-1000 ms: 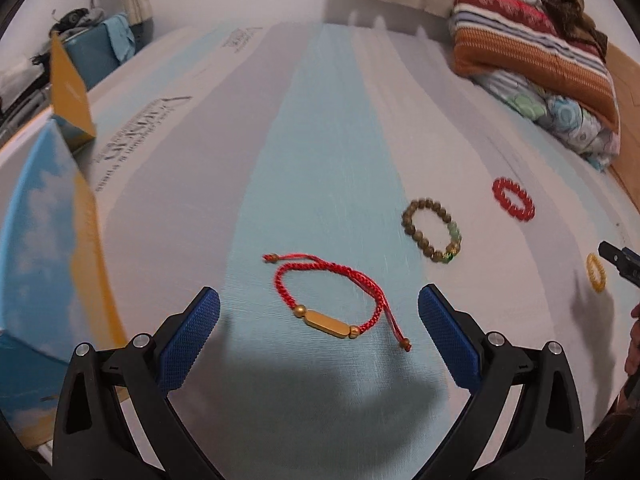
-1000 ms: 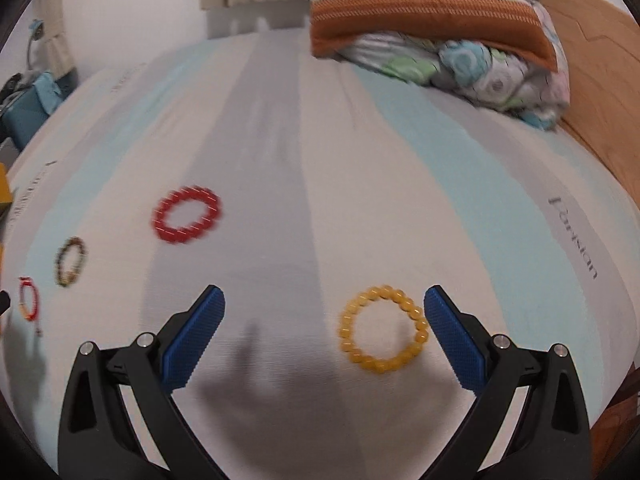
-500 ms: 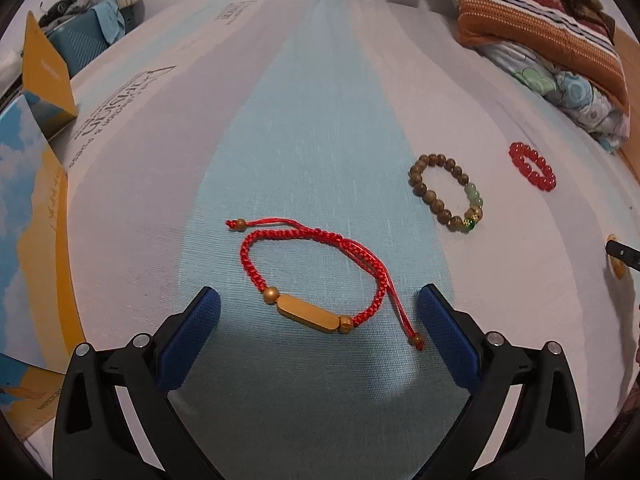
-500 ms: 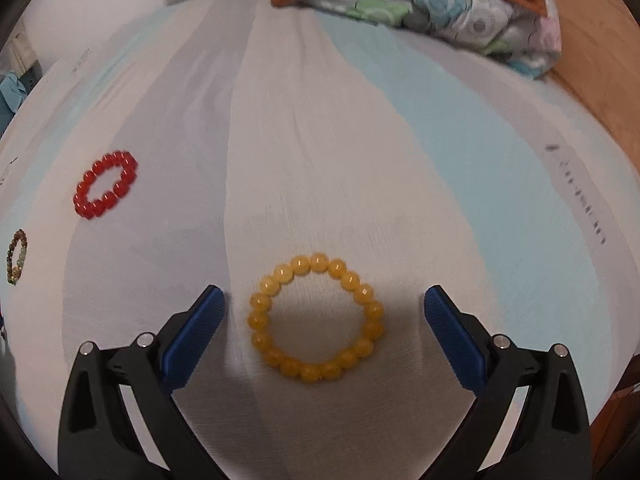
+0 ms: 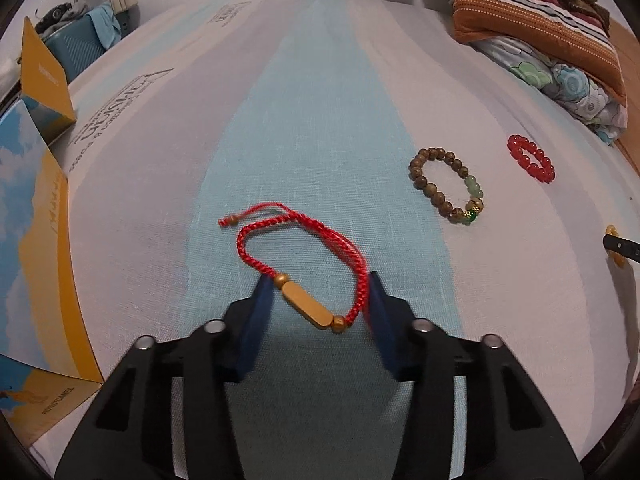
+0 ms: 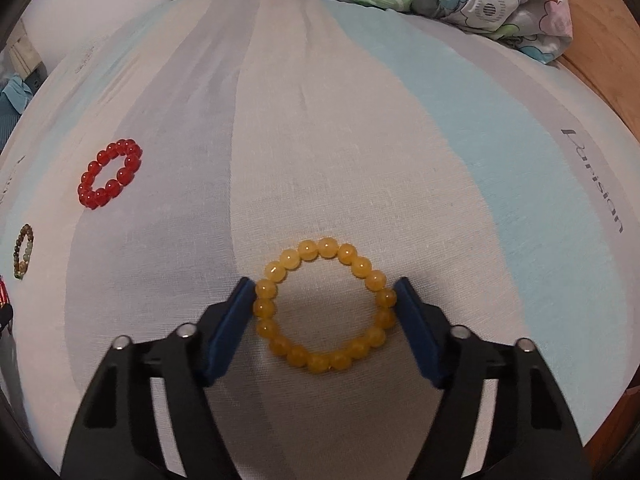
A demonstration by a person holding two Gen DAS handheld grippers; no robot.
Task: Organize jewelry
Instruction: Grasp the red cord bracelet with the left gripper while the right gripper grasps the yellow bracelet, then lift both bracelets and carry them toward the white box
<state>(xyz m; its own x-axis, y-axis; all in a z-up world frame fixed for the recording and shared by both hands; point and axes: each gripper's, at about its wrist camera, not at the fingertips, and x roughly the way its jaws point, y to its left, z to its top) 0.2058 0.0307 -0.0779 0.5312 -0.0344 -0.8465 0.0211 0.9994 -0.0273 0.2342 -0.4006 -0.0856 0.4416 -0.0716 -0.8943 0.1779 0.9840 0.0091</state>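
The task looks barely begun; four bracelets lie spread on the bed (image 5: 320, 80), none gathered yet, and both grippers are only now closing in on their first pieces.

The left gripper (image 5: 316, 304) sits low over the red cord bracelet (image 5: 304, 256), its blue pads narrowed to either side of the gold bar bead; the left pad touches or nearly touches the small gold bead, the right pad is blurred beside the braided cord, so I judge the squeeze under way but not firm; the cord's far loop and knotted tail rest flat on the pale blue stripe.

The right gripper (image 6: 326, 308) brackets the yellow bead bracelet (image 6: 326, 306), which lies flat as a full ring on the white stripe; each pad appears to touch the outer beads on its side, yet the ring is not deformed or lifted, so this grasp too seems unfinished.

Untouched for now: the brown wooden bead bracelet (image 5: 446, 186) with green stones, near the middle of the bed, and the red bead bracelet (image 5: 531, 158) beyond it toward the folded bedding (image 5: 560, 52) at the far right corner.

An open yellow and blue box (image 5: 36, 216) stands at the bed's left edge; it is probably the destination, though nothing in it shows.

Left to do, as I judge it: lift both pieces, carry them to their place, then fetch the remaining two.
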